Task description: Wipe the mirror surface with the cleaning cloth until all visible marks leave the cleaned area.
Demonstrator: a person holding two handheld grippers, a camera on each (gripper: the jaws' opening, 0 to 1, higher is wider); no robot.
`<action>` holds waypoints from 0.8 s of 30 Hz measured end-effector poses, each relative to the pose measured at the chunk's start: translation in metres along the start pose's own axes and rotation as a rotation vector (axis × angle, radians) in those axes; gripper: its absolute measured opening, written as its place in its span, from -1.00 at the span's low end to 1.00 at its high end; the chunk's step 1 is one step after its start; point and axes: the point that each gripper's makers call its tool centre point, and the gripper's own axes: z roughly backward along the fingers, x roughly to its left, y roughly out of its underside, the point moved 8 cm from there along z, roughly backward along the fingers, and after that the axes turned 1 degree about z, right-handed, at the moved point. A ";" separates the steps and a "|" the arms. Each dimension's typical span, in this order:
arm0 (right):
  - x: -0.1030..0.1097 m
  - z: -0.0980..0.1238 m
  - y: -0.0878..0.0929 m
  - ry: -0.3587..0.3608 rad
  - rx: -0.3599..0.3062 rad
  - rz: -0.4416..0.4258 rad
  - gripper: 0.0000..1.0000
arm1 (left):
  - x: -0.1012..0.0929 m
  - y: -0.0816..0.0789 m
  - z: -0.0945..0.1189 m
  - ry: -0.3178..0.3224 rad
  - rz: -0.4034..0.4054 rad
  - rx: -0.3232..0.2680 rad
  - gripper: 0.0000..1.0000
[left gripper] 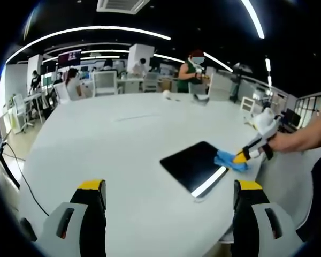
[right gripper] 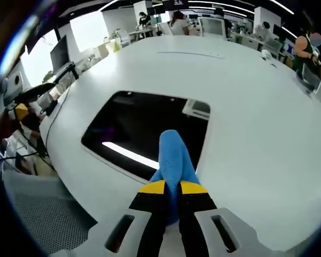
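Yellow-tipped jaws of the left gripper (left gripper: 169,187) stood spread and empty, well back from the mirror (left gripper: 195,166), which lay flat on the white table (left gripper: 112,139) ahead and to the right. In the right gripper view, the right gripper (right gripper: 172,187) pinched the blue cleaning cloth (right gripper: 173,155), whose free end draped forward onto the mirror's near edge, the dark glass stretching away ahead; this arm was clearly the nearer.

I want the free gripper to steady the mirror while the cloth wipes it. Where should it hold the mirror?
Probably the mirror's near edge, approached low from the left gripper's side. The mirror lies flat on the white table, so only its thin rim can be pinched; pressing down may work better. The right gripper, shut on the blue cloth, occupies the opposite edge.
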 end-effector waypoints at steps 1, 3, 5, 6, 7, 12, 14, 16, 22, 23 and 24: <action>0.002 0.000 0.000 0.000 -0.002 0.000 -0.94 | 0.000 0.000 0.001 0.000 -0.001 0.002 0.99; 0.004 -0.001 0.000 0.001 -0.004 -0.002 -0.94 | 0.003 0.001 0.003 -0.001 0.002 0.003 0.99; 0.008 -0.001 0.000 0.001 -0.007 -0.001 -0.94 | 0.004 0.002 0.004 -0.002 0.002 0.004 0.99; 0.009 -0.002 0.000 0.002 -0.010 -0.001 -0.94 | 0.004 0.002 0.005 -0.002 0.002 0.005 0.99; 0.011 -0.002 0.000 0.002 -0.011 -0.001 -0.94 | 0.004 0.002 0.005 -0.001 0.002 0.005 0.99; 0.019 -0.004 -0.002 0.000 -0.013 0.004 -0.95 | 0.004 0.005 0.007 0.000 0.007 0.008 0.99; 0.022 -0.004 -0.002 0.000 -0.015 0.012 -0.95 | 0.004 0.006 0.006 0.002 0.006 0.010 0.99; 0.025 -0.005 -0.003 0.001 -0.017 0.021 -0.95 | 0.004 0.006 0.006 0.006 0.008 0.008 0.99; 0.027 -0.006 -0.004 0.000 -0.016 0.025 -0.95 | 0.002 0.005 0.005 0.013 0.010 0.008 0.99; 0.028 -0.006 -0.004 0.001 -0.016 0.025 -0.95 | 0.002 0.004 0.005 0.013 0.010 0.008 0.99; 0.028 -0.006 -0.004 0.003 -0.016 0.026 -0.95 | 0.003 0.005 0.006 0.013 0.010 0.008 0.99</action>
